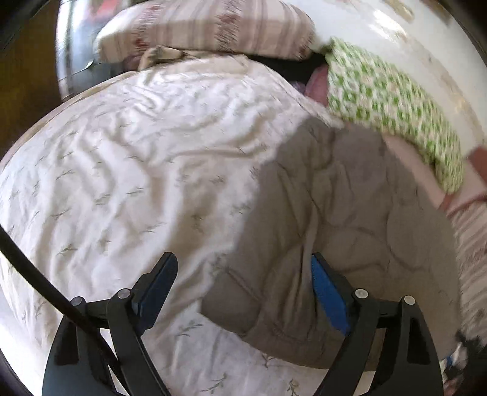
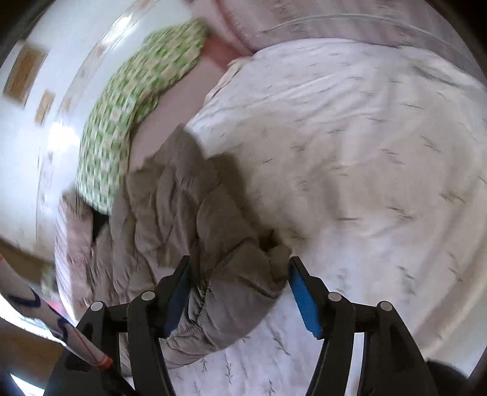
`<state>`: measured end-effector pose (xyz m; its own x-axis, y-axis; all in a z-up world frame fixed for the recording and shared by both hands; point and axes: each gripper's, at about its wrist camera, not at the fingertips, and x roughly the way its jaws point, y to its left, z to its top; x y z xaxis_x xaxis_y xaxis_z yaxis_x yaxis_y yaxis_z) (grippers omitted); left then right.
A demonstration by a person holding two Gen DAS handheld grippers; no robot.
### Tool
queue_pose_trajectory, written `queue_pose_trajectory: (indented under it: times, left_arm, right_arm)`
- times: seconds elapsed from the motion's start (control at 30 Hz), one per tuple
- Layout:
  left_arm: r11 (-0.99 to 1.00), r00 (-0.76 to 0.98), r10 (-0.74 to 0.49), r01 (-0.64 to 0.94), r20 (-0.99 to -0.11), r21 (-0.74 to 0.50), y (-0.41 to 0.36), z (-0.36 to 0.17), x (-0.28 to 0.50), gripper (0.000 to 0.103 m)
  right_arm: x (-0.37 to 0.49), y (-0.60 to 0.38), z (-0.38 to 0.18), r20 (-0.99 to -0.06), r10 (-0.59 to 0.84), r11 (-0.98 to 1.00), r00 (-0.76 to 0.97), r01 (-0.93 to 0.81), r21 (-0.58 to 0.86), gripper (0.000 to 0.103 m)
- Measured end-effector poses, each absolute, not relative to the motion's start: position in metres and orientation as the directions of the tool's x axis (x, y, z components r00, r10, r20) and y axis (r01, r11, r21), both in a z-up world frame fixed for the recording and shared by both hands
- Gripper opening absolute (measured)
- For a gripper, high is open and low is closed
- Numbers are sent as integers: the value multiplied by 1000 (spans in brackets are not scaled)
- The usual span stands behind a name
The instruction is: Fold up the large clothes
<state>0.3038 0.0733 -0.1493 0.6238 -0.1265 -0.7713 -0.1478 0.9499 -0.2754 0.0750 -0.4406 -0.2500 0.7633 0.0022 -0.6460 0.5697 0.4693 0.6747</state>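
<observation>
Left gripper (image 1: 243, 274) released, jaws spread over the grey quilted garment (image 1: 334, 213). Right gripper (image 2: 239, 283) likewise released, straddling the garment's hem. Garment lies on the white sprigged bedspread (image 1: 121, 152), near the green-checked pillow (image 1: 380, 100).

Before you: quilted garment (image 1: 334, 198) on the bed cover (image 1: 121, 152); checked pillow (image 1: 380, 100) beyond its far edge; striped pillow (image 1: 207, 27) behind both.

A grey-brown quilted garment (image 1: 334, 198) (image 2: 188, 219) was laid crumpled on a white leaf-print bedcover (image 1: 121, 170), its stitched hem bunched nearest the cameras.
</observation>
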Motion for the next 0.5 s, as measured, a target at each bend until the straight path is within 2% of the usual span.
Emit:
queue_pose_trajectory:
  times: [0.07, 0.13, 0.17, 0.23, 0.3, 0.37, 0.5]
  left_arm:
    - [952, 647, -43, -204, -761, -227, 78, -144, 297, 87]
    - [955, 692, 77, -257, -718, -145, 78, -135, 287, 87]
    - [960, 715, 114, -259, -690, -109, 73, -130, 283, 87]
    - [976, 773, 157, -218, -615, -25, 51, -118, 272, 87]
    - [991, 831, 133, -130, -540, 44, 17, -110, 260, 87]
    - [996, 856, 56, -13, -514, 86, -20, -113, 250, 87]
    - [974, 840, -23, 141, -542, 177, -83, -137, 242, 87]
  right_arm:
    - [56, -447, -245, -672, -85, 433, 736, 635, 640, 70]
    - [41, -452, -238, -650, -160, 417, 743, 647, 638, 67]
    - [41, -450, -229, -637, -185, 459, 748, 639, 617, 59]
    - [55, -431, -204, -593, -203, 615, 779, 573, 542, 55]
    - [78, -393, -180, -551, -209, 773, 808, 482, 413, 55]
    - [101, -362, -172, -543, -159, 850, 825, 394, 349, 55]
    - [144, -309, -182, -600, -103, 924, 793, 300, 238, 55]
